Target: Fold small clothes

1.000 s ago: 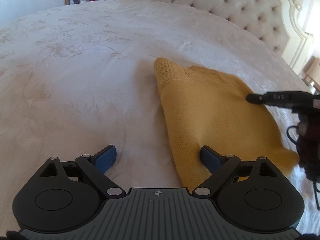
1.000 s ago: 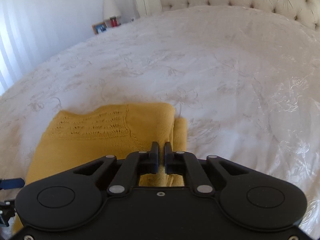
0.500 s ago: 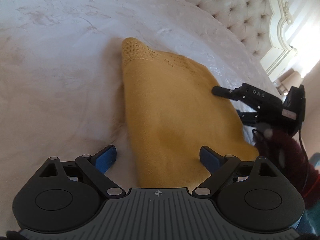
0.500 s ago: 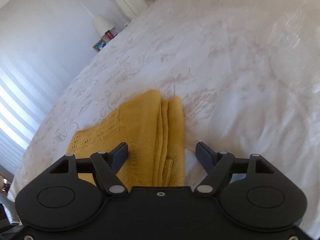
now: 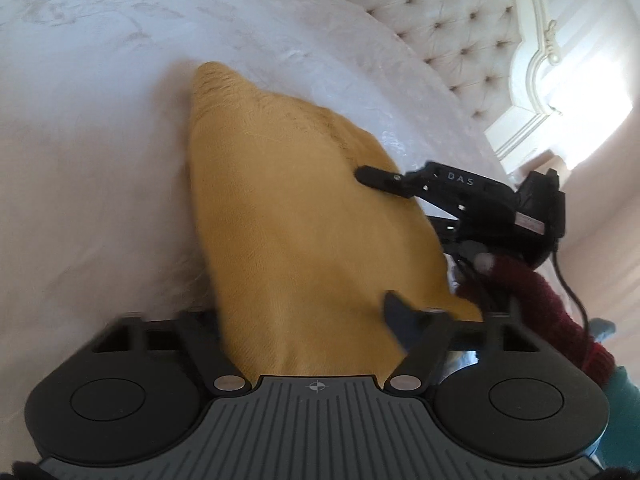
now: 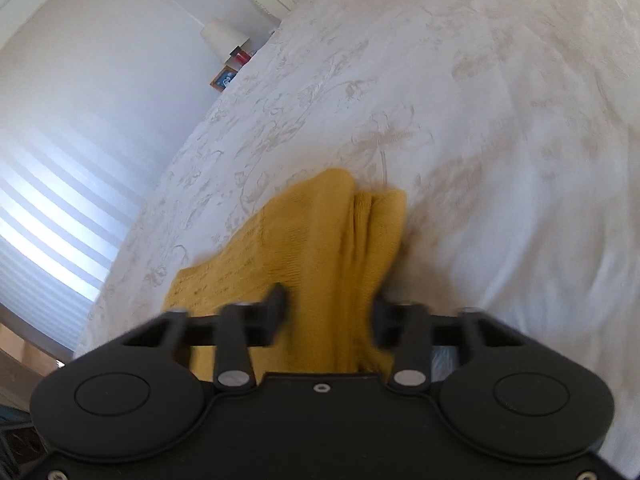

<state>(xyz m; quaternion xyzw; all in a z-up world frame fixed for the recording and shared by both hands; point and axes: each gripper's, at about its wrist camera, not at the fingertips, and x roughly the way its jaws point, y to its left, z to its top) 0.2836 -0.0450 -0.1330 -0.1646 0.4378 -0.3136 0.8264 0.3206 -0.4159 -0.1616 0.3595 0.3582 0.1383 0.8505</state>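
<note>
A folded mustard-yellow knit garment (image 5: 304,220) lies on the white bedspread (image 5: 100,160). My left gripper (image 5: 304,320) is open, its jaws astride the near end of the garment; the left finger is hidden under the cloth. My right gripper (image 6: 328,312) is open around the garment's folded side edge (image 6: 360,240). It also shows in the left wrist view (image 5: 448,192), at the garment's right side, held by a hand in a dark red sleeve.
A tufted headboard (image 5: 432,28) stands at the far end of the bed. A nightstand with a lamp (image 6: 224,36) and a picture frame (image 6: 223,79) is beyond the bed's far side, by a window with blinds (image 6: 48,220).
The right gripper opened from shut and now straddles the garment's edge. Both grippers moved forward and lower over the garment, tilting; the left stayed open.
</note>
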